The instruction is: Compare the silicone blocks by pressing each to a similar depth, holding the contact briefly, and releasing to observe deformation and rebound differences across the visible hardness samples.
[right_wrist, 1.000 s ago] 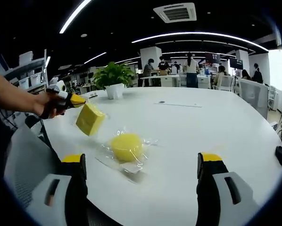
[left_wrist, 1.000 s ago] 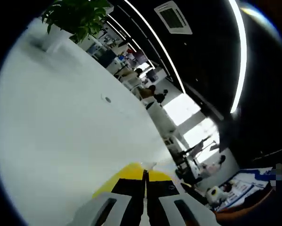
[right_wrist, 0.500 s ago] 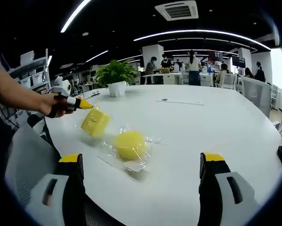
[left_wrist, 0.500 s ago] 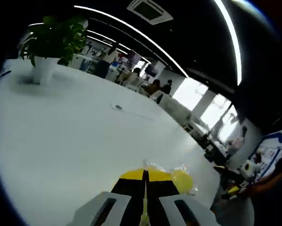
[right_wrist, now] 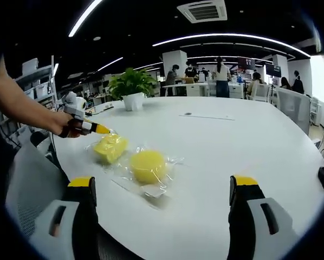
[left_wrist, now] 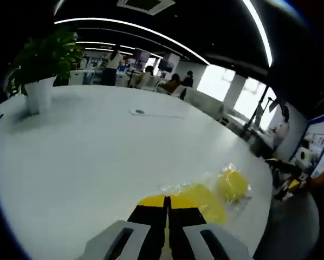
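Note:
A squarish yellow silicone block (right_wrist: 110, 147) in a clear plastic bag lies on the white table (right_wrist: 232, 141). Just to its right lies a round yellow block (right_wrist: 147, 165), also wrapped in plastic. My left gripper (right_wrist: 99, 129), held by a hand, is shut on the edge of the square block's bag. In the left gripper view its jaws (left_wrist: 167, 203) are pressed together, with the square block (left_wrist: 202, 199) just beyond them and the round block (left_wrist: 231, 184) further right. My right gripper (right_wrist: 163, 187) stands wide open in front of the round block, touching nothing.
A potted plant (right_wrist: 130, 89) stands at the far side of the table, also visible as the plant (left_wrist: 40, 70). A small round port (right_wrist: 188, 114) sits mid-table. A grey chair (right_wrist: 26, 179) is at the near left edge. People work at desks in the background.
The left gripper has lowered the bagged square block from the air onto the table beside the round block. The right gripper has barely moved.

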The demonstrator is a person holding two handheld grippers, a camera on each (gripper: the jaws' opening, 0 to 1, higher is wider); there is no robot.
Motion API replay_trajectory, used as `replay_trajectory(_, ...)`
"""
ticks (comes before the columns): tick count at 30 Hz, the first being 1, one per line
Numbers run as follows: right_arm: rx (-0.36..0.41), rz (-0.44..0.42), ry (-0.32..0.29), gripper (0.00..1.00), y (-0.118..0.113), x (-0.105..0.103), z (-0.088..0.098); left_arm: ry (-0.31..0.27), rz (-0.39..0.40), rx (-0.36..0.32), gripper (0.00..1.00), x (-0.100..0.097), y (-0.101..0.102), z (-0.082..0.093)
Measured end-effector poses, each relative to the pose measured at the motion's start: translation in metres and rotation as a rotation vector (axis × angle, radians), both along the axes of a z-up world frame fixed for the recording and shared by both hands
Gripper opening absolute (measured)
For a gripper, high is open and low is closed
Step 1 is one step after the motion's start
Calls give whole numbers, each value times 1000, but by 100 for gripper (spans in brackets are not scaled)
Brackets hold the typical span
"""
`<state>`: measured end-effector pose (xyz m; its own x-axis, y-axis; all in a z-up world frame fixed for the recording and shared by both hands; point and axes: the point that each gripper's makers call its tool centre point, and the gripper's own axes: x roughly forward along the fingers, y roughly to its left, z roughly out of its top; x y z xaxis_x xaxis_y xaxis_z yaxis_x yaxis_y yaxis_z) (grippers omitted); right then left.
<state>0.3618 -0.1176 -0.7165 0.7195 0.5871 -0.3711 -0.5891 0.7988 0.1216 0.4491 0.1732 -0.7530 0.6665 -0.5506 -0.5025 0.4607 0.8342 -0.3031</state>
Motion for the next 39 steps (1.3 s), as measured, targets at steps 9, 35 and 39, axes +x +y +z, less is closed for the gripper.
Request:
replay_trajectory(9,5,-4,16,96,-1,1,-3,22,11,35,0,3,8,-18)
replay_trajectory(35,-3,-5,22,96,0,1,-5,52,232,-94,82,18,43,-15)
replay_trajectory(39,-6,0,24,96,1,1,-5,4,235,-100,92,18,50,-2)
